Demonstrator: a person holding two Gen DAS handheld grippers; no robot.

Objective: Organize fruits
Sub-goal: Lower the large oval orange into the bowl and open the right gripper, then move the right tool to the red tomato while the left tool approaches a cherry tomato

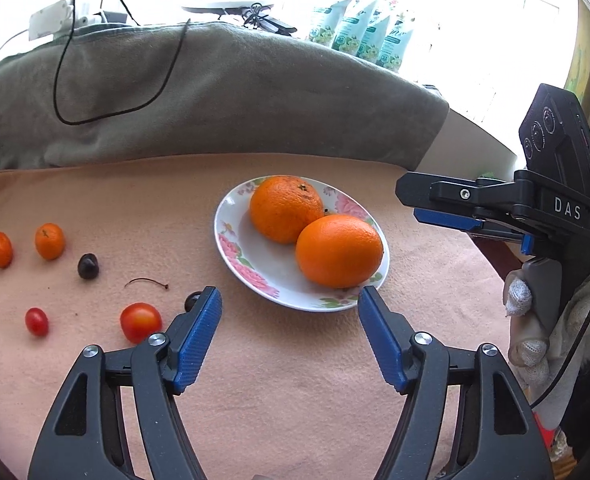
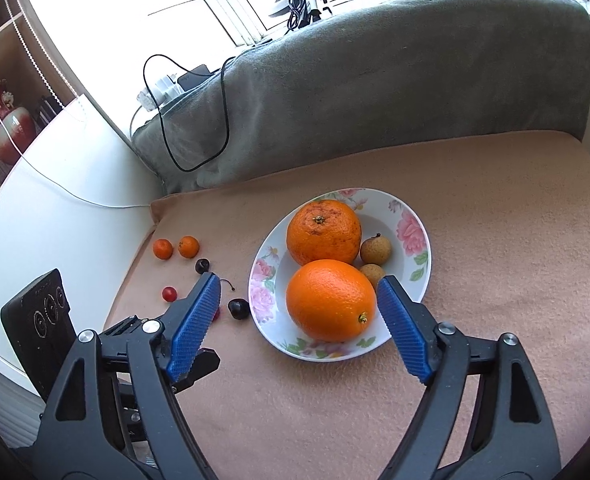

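From the left wrist we see our left gripper [image 1: 290,300] spread apart and empty above the peach cloth [image 1: 295,380]. Just beyond it the flowered plate [image 1: 231,248] carries two oranges [image 1: 339,250], touching. Mandarins [image 1: 49,241], cherries [image 1: 88,266] and tomatoes [image 1: 140,322] lie left. From the right wrist, our right gripper [image 2: 299,292] gapes empty near the plate's two longans [image 2: 376,248].
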